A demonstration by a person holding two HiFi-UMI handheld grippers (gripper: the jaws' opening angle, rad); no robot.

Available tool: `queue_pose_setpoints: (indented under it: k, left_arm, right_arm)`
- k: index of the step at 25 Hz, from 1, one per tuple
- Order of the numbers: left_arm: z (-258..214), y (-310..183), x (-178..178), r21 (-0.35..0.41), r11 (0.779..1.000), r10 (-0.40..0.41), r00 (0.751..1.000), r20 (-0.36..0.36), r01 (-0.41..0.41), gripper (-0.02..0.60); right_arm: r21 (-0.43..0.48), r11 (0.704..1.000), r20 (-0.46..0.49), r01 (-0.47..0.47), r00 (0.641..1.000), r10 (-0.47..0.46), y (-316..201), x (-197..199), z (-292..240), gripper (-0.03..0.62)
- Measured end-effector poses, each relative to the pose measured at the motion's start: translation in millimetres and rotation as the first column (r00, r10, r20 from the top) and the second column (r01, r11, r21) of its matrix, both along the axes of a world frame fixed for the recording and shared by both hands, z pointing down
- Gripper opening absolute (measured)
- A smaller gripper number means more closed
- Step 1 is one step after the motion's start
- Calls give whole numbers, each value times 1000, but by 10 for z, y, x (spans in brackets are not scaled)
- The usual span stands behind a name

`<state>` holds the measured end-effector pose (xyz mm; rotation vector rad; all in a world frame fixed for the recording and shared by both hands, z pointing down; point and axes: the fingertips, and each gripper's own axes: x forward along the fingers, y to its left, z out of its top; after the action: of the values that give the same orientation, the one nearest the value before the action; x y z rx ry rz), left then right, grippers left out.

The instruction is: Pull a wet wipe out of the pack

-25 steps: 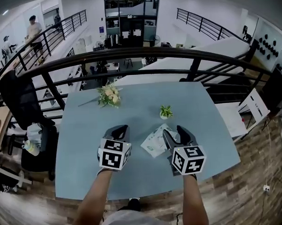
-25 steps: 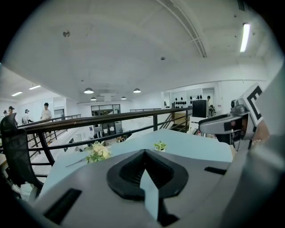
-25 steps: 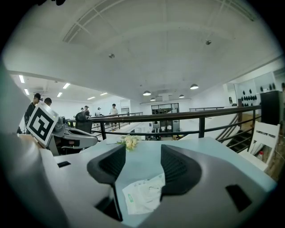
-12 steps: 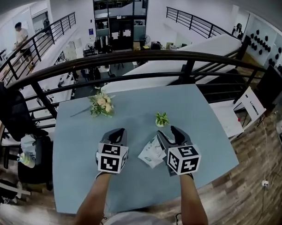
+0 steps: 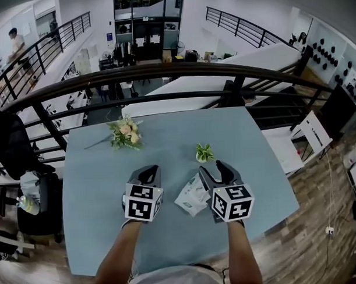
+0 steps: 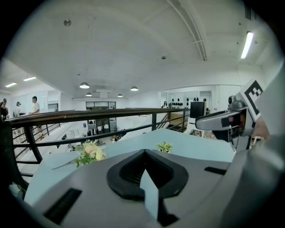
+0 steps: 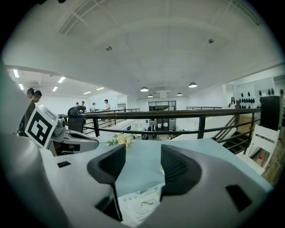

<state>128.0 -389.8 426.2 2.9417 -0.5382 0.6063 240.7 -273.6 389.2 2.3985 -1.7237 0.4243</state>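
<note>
Presently reaching: my right tongs [image 5: 213, 167] gape just above the wipe pack [image 5: 191, 194]. My left tongs [image 5: 150, 168] sit closed and empty beside it. Next, I'd lower and pinch at its opening.

— What lies on the pale blue table [image 5: 98, 188]?
— A flower bouquet [image 5: 125, 133] toward its upper left, a small green plant [image 5: 204, 152] near the centre, and a wet wipe pack [image 5: 192, 195] lying flat below the plant.
</note>
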Motion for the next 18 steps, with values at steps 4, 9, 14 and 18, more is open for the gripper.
queue_pose_setpoints:
  k: [4, 9, 14, 18]
  left_arm:
    - [44, -34, 9, -8, 1000, -3, 1000, 0, 3, -8]
    - [65, -77, 29, -4, 1000, -19, 1000, 5, 19, -8]
    - [92, -83, 62, 6, 999, -51, 999, 18, 51, -8]
    - [105, -72, 117, 16, 996, -88, 996, 29, 88, -8]
  right_arm:
    - [-5, 1000, -4, -5, 1000, 5, -18, 46, 16, 230]
    - [0, 1000, -4, 3, 1000, -3, -43, 116, 37, 230]
    - [15, 1000, 0, 16, 1000, -16, -28, 270, 36, 230]
    - [24, 999, 4, 48, 999, -48, -43, 392, 36, 230]
